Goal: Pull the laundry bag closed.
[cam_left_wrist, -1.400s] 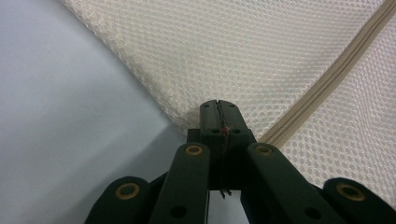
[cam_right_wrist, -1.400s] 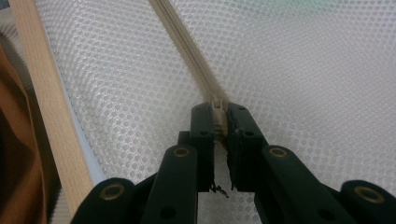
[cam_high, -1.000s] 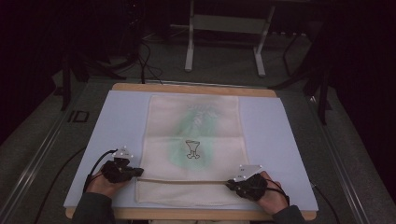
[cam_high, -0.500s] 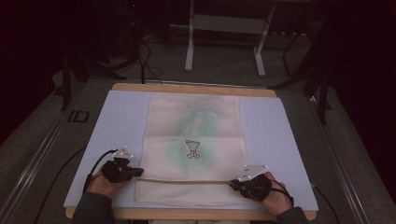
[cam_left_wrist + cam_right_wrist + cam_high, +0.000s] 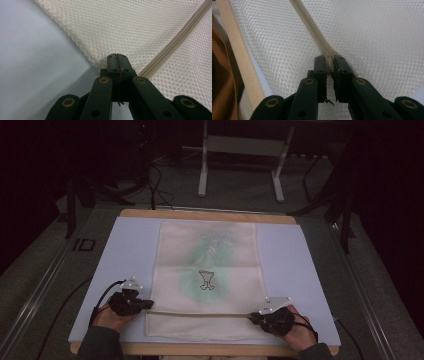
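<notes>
A cream mesh bag (image 5: pixel 207 255) lies flat on the pale blue mat (image 5: pixel 125 250), with a green garment (image 5: pixel 210 252) showing faintly through it. A beige zipper (image 5: pixel 200 314) runs across the bag near its front edge. My left gripper (image 5: pixel 147 305) is shut on the bag's left edge, beside the zipper's end; in the left gripper view the jaws (image 5: pixel 116 56) pinch the mesh (image 5: pixel 130 27) just left of the zipper (image 5: pixel 180 37). My right gripper (image 5: pixel 254 316) is shut on the zipper's right end. Seen in the right gripper view, the jaws (image 5: pixel 329 58) clamp the zipper (image 5: pixel 309 25).
The mat lies on a wooden table whose front edge (image 5: pixel 239 60) runs close behind my right gripper. Bare mat borders the bag on the left (image 5: pixel 32 55) and right (image 5: pixel 295 265). A metal stand (image 5: pixel 240 150) and cables sit on the dark floor beyond the table.
My right gripper has shifted slightly to the right along the zipper line. The left gripper has stayed where it was.
</notes>
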`<action>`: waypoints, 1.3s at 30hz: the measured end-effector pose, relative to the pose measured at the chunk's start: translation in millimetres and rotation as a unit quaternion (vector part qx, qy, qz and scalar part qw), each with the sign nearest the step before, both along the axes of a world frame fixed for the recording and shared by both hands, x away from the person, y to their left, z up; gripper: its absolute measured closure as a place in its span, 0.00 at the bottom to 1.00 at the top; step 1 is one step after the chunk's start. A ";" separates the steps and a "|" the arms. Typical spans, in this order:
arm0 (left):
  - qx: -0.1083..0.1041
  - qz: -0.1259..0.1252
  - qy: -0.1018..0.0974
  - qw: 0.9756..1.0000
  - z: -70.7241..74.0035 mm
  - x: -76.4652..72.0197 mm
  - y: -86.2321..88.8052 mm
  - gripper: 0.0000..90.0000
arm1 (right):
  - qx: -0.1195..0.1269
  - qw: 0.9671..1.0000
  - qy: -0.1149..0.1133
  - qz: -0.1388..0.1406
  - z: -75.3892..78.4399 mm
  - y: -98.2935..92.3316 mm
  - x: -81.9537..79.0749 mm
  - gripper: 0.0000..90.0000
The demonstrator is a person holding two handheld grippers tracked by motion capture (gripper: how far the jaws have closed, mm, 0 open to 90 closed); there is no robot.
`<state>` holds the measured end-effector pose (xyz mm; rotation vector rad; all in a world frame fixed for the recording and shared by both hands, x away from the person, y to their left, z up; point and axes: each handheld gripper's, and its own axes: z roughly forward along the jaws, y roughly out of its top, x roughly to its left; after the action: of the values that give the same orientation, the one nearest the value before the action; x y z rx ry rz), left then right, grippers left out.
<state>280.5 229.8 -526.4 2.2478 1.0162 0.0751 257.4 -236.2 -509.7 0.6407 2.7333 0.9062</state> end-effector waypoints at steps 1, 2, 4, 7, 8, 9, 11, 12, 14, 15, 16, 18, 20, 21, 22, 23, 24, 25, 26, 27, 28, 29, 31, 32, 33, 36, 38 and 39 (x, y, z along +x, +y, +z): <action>0.000 0.000 0.000 1.000 0.0 0.0 0.0 1.00 | 0.000 1.000 0.001 0.000 0.2 -0.2 0.1 0.91; 0.000 0.000 0.000 1.000 0.0 0.0 0.0 1.00 | 0.000 1.000 0.001 0.000 0.3 -0.3 0.1 0.91; -0.001 0.001 0.000 1.000 0.0 0.0 -0.1 1.00 | -0.007 1.000 0.001 -0.005 0.5 -1.2 -0.2 0.91; -0.001 0.001 0.001 1.000 0.0 0.1 -0.1 1.00 | -0.001 1.000 0.003 -0.007 0.9 -5.3 0.3 0.91; -0.001 0.001 0.001 1.000 0.0 0.1 -0.1 1.00 | -0.001 1.000 0.003 -0.007 0.9 -5.3 0.3 0.91; -0.001 0.001 0.001 1.000 0.0 0.1 -0.1 1.00 | -0.001 1.000 0.002 -0.008 1.3 -7.2 0.2 0.91; -0.001 0.001 0.001 1.000 0.0 0.0 -0.1 1.00 | 0.000 1.000 0.004 -0.007 1.4 -8.2 0.4 0.91; -0.001 0.001 0.001 1.000 0.0 0.0 -0.2 1.00 | 0.001 1.000 0.003 -0.006 1.3 -8.4 0.4 0.91; -0.001 0.001 0.001 1.000 0.0 0.1 -0.1 1.00 | 0.000 1.000 0.004 -0.005 1.4 -8.7 0.5 0.91; -0.001 0.001 0.001 1.000 0.0 0.1 -0.2 1.00 | -0.001 1.000 0.003 -0.006 1.5 -9.1 0.6 0.91; -0.001 0.001 0.001 1.000 0.0 0.1 -0.1 1.00 | -0.001 1.000 0.005 -0.007 1.9 -10.1 0.5 0.91; -0.001 0.001 0.001 1.000 0.0 0.1 -0.2 1.00 | -0.001 1.000 0.005 -0.007 2.5 -11.6 0.5 0.91; 0.000 0.001 0.001 1.000 0.0 0.1 -0.2 1.00 | 0.000 1.000 0.006 -0.007 2.7 -12.7 0.8 0.91; 0.000 0.000 0.001 1.000 0.1 0.1 -0.2 1.00 | 0.002 1.000 0.007 -0.007 2.8 -13.4 1.1 0.91; 0.000 0.001 0.001 1.000 0.0 0.1 -0.2 1.00 | 0.002 1.000 0.007 -0.006 2.9 -13.6 1.3 0.91; 0.000 0.001 0.001 1.000 0.1 0.1 -0.2 1.00 | 0.002 1.000 0.007 -0.006 3.0 -13.5 1.3 0.91; 0.001 0.000 0.001 1.000 0.1 0.1 -0.3 1.00 | 0.002 1.000 0.007 -0.006 3.1 -13.6 1.5 0.91; 0.000 0.001 0.001 1.000 0.1 0.1 -0.3 1.00 | 0.002 1.000 0.007 -0.006 3.3 -13.7 1.8 0.91; 0.000 0.001 0.001 1.000 0.1 0.1 -0.2 1.00 | 0.002 1.000 0.009 -0.006 3.7 -14.1 2.1 0.91; 0.000 0.000 0.001 1.000 0.1 0.1 -0.3 1.00 | -0.002 1.000 0.007 -0.007 4.1 -15.0 2.8 0.91; 0.001 0.000 0.001 1.000 0.2 0.1 -0.3 1.00 | 0.002 1.000 0.007 -0.010 4.4 -16.8 3.5 0.91; 0.000 0.000 0.001 1.000 0.0 0.2 -0.1 1.00 | -0.006 1.000 0.005 -0.017 4.7 -19.2 4.3 0.91; 0.000 0.000 0.002 1.000 0.1 0.3 0.0 1.00 | 0.000 1.000 0.008 -0.024 5.3 -26.9 5.4 0.91; 0.000 0.000 0.002 1.000 0.2 0.3 0.0 1.00 | -0.001 1.000 0.007 -0.028 5.5 -30.8 5.6 0.91; 0.000 0.001 0.002 1.000 0.1 0.3 -0.1 1.00 | 0.000 0.999 0.009 -0.031 5.5 -34.4 5.6 0.91; 0.001 0.001 0.002 1.000 0.2 0.2 -0.3 1.00 | 0.006 0.999 0.011 -0.037 5.2 -41.1 6.1 0.91; 0.000 0.001 0.001 1.000 0.2 0.1 -0.3 1.00 | 0.010 0.999 0.017 -0.038 4.1 -45.9 6.8 0.91; 0.001 0.001 0.001 1.000 0.2 0.1 -0.3 1.00 | 0.010 0.999 0.018 -0.039 3.6 -46.6 7.1 0.91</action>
<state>280.6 229.5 -526.2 2.2484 1.0199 0.0736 264.6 -282.8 -506.1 0.7689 2.7120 0.9131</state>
